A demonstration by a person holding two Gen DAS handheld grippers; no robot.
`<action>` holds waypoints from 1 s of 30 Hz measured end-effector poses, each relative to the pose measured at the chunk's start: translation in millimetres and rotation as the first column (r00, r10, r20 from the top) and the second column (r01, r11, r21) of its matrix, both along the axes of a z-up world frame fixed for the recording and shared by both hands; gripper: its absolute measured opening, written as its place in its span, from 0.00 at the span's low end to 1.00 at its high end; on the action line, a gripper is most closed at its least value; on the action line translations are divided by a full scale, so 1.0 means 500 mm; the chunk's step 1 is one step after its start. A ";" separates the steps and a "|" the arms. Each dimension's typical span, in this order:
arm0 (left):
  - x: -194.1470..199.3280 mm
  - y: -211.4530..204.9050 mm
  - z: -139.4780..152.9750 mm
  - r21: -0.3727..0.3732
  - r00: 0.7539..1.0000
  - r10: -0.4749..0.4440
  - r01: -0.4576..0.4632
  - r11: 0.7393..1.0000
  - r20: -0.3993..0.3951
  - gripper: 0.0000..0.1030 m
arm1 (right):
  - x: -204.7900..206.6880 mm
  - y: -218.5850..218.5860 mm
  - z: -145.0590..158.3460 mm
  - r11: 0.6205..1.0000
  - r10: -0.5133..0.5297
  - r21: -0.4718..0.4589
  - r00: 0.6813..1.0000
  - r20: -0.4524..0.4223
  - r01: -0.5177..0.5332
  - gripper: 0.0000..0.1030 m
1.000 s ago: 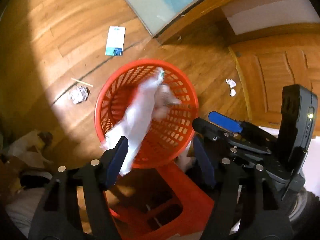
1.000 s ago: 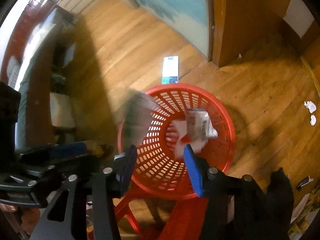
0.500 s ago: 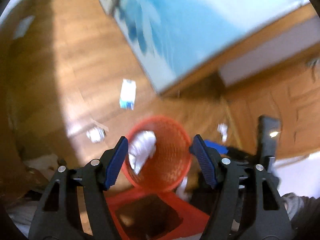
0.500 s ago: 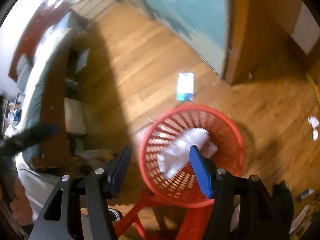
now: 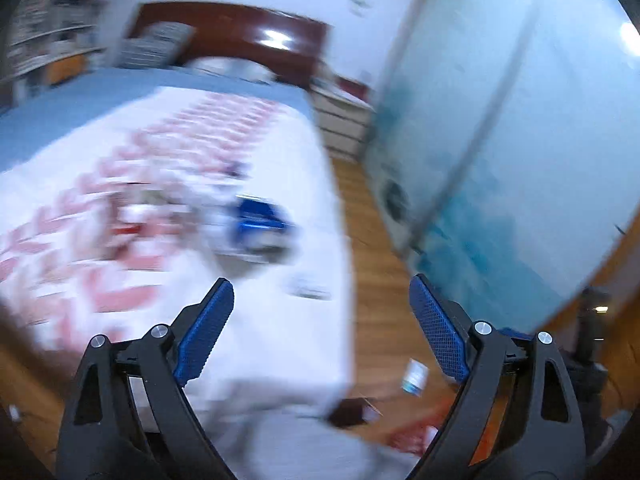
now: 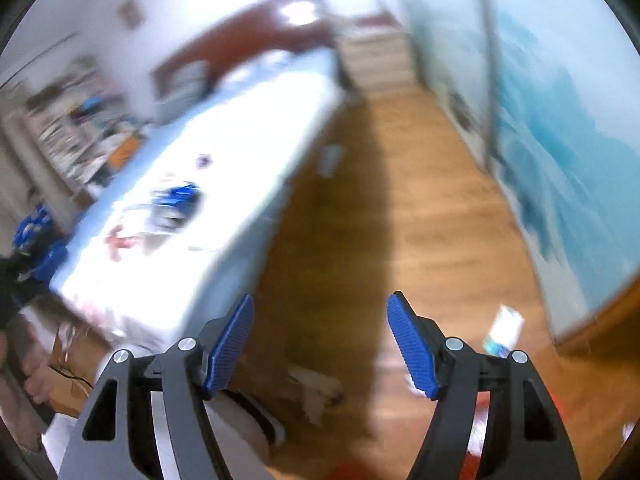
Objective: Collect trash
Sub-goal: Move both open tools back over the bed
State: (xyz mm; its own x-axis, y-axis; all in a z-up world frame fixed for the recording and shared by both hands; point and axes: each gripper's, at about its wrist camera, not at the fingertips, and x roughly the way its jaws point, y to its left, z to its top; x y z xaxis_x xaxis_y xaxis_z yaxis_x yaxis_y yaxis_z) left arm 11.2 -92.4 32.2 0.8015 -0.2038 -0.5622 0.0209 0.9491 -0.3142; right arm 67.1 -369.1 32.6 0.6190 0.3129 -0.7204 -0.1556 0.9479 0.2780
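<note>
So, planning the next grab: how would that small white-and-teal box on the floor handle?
The small box looks like thin flat carton, so probably light and fairly stiff. Lying flat on the wood floor, it may slide when nudged. Blur hides detail.

Bed (image 5: 168,184) motion-smeared, blue item (image 5: 258,222) upon it unidentifiable, small carton (image 6: 505,330) on floor blurred, shelf contents (image 6: 76,136) illegible, red object (image 5: 412,436) cut off at lower edge.

Home bedroom: bed (image 5: 168,184) with dark wooden headboard (image 5: 240,36), bookshelves (image 6: 80,132), wood floor (image 6: 420,220), blue sliding wardrobe (image 5: 500,152).
</note>
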 end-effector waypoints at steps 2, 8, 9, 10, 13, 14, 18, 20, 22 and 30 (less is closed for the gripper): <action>-0.024 0.070 -0.020 -0.017 0.996 0.090 -0.089 0.996 0.018 0.86 | -0.001 0.081 0.021 0.998 0.058 -0.011 0.997 0.049 -0.058 0.67; -0.053 0.151 -0.054 -0.026 0.981 0.192 -0.191 0.981 0.015 0.86 | -0.024 0.282 0.049 0.978 0.205 -0.064 0.968 0.145 -0.198 0.67; -0.053 0.156 -0.054 -0.025 0.981 0.192 -0.191 0.981 0.022 0.86 | -0.033 0.300 0.048 0.976 0.217 -0.066 0.965 0.149 -0.210 0.67; -0.049 0.168 -0.050 -0.026 0.981 0.192 -0.191 0.981 0.026 0.86 | -0.034 0.324 0.048 0.972 0.231 -0.074 0.961 0.149 -0.222 0.67; -0.053 0.190 -0.046 -0.030 0.981 0.189 -0.188 0.982 0.049 0.86 | -0.046 0.346 0.034 0.968 0.245 -0.085 0.958 0.147 -0.234 0.67; -0.052 0.191 -0.051 -0.026 0.981 0.189 -0.188 0.982 0.049 0.86 | -0.044 0.357 0.030 0.969 0.244 -0.089 0.959 0.146 -0.233 0.67; -0.067 0.206 -0.064 -0.026 0.981 0.191 -0.190 0.981 0.043 0.86 | -0.022 0.359 0.001 0.972 0.228 -0.088 0.964 0.134 -0.217 0.67; -0.069 0.210 -0.067 -0.034 0.979 0.198 -0.197 0.980 0.038 0.86 | -0.002 0.371 -0.013 0.972 0.227 -0.099 0.965 0.130 -0.215 0.67; -0.070 0.211 -0.070 -0.036 0.980 0.198 -0.196 0.980 0.036 0.86 | 0.028 0.378 -0.028 0.973 0.220 -0.102 0.968 0.117 -0.209 0.67; -0.052 0.226 -0.095 -0.036 0.978 0.208 -0.208 0.977 -0.001 0.86 | 0.244 0.395 -0.154 0.987 0.106 -0.114 0.994 -0.041 -0.110 0.67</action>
